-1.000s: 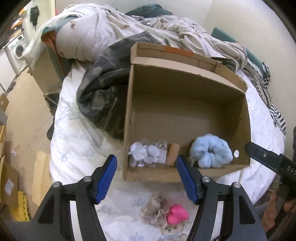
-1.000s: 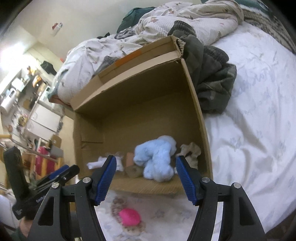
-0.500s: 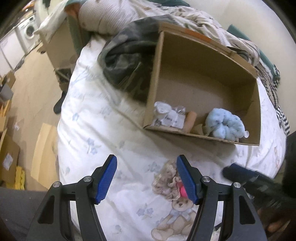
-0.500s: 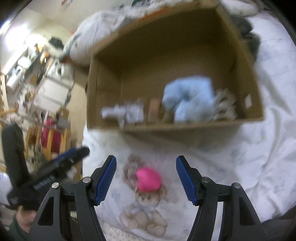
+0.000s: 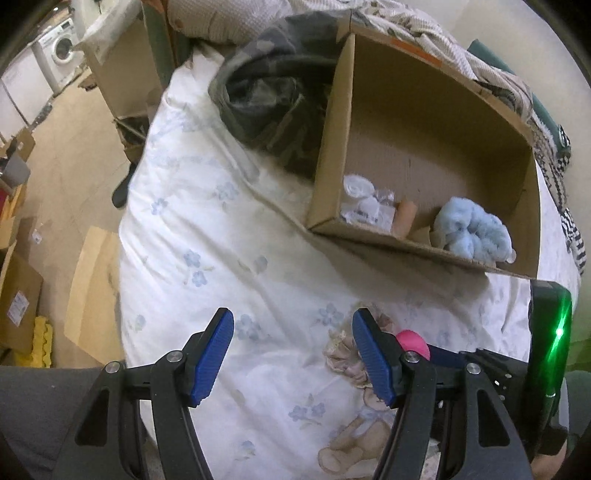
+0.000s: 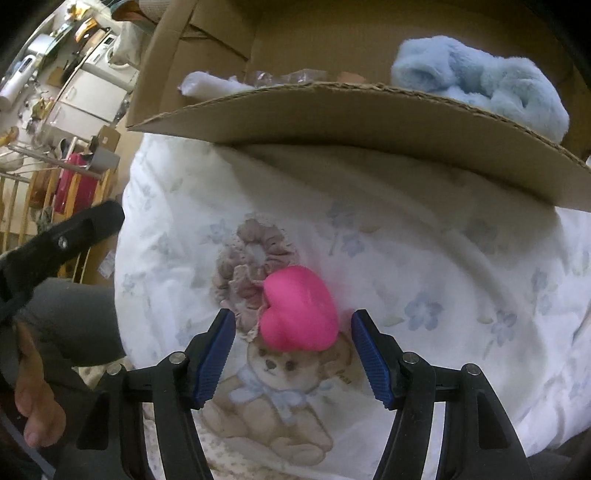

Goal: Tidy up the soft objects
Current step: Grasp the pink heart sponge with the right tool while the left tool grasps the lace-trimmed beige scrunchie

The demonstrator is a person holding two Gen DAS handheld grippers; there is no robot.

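A bed (image 5: 229,236) carried everything, spread with a white quilt printed with pale blue flowers and a teddy bear (image 6: 273,402). Directly on the quilt lay a pink heart-shaped cushion (image 6: 299,314), touching a beige ruffled scrunchie (image 6: 247,273) beside it. Behind them sat an open cardboard box (image 5: 373,236), with a dark camouflage garment (image 5: 273,96) against its side and rumpled bedding (image 5: 436,33) beyond.

The heart (image 6: 299,310) lies on the bed (image 6: 443,266) at frame centre, touching the scrunchie (image 6: 247,266) to its upper left; the box (image 6: 332,114) sits above.
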